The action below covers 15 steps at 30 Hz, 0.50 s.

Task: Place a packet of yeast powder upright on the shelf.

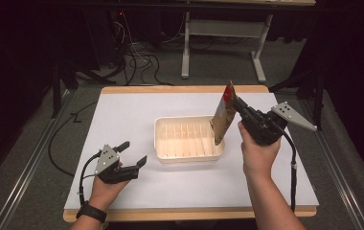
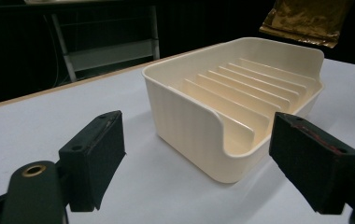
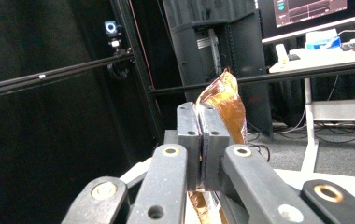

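Sitting dead centre on the white tabletop: a cream plastic rack tray with a row of upright divider ribs inside, rounded corners, one end wall dipping lower.

Over on the right, gripping a gold-brown foil pouch with the right gripper, jaws pinched tight together on the pouch's upper part. Hanging the pouch roughly upright, red patch near the top, bottom end dipping down to the right end of the tray. Can't tell whether it's actually touching the tray or just hovering inside the rim. Right hand wrapping around the gripper body from below, forearm reaching in from the near edge and angling up and slightly left, grey triangular plate sticking out to the right.

Same story in the right gripper view: both jaws pressing flat together with crinkled foil poking out above and below.

Down at the near left, resting the left gripper low over the table, well apart from the tray, jaws spread wide with nothing between them, pointing right and a bit far. Left hand cupping it from behind, black watch on the wrist.

Looking along those wide jaws in the left gripper view: tray straight ahead, pouch's bottom edge dangling over its far end.
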Available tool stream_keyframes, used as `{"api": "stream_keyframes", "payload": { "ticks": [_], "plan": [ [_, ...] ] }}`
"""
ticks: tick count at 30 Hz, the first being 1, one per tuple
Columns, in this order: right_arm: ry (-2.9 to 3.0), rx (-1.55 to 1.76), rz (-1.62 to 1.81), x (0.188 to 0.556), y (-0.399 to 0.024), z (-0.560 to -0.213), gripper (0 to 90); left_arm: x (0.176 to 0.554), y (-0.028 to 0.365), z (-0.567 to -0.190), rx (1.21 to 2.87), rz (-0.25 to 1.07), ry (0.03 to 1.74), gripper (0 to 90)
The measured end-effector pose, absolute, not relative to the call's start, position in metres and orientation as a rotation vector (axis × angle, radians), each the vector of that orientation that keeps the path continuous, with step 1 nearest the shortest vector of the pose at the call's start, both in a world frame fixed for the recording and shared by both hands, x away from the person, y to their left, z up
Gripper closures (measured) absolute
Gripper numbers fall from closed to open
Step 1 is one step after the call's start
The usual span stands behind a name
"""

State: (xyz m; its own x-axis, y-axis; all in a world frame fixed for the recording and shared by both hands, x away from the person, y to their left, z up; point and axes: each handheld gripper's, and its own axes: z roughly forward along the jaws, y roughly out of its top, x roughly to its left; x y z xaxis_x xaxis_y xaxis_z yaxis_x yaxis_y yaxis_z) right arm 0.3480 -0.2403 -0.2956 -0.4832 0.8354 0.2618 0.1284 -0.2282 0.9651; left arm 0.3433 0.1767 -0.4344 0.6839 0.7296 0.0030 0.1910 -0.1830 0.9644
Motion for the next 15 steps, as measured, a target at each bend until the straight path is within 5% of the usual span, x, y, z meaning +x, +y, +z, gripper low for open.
{"api": "stream_keyframes", "payload": {
  "ticks": [15],
  "plan": [
    [1.545,1.19,1.721,0.367,-0.227,-0.317,89.8,0.334,0.192,-0.435,1.714,0.594,0.774,17.7]
  ]
}}
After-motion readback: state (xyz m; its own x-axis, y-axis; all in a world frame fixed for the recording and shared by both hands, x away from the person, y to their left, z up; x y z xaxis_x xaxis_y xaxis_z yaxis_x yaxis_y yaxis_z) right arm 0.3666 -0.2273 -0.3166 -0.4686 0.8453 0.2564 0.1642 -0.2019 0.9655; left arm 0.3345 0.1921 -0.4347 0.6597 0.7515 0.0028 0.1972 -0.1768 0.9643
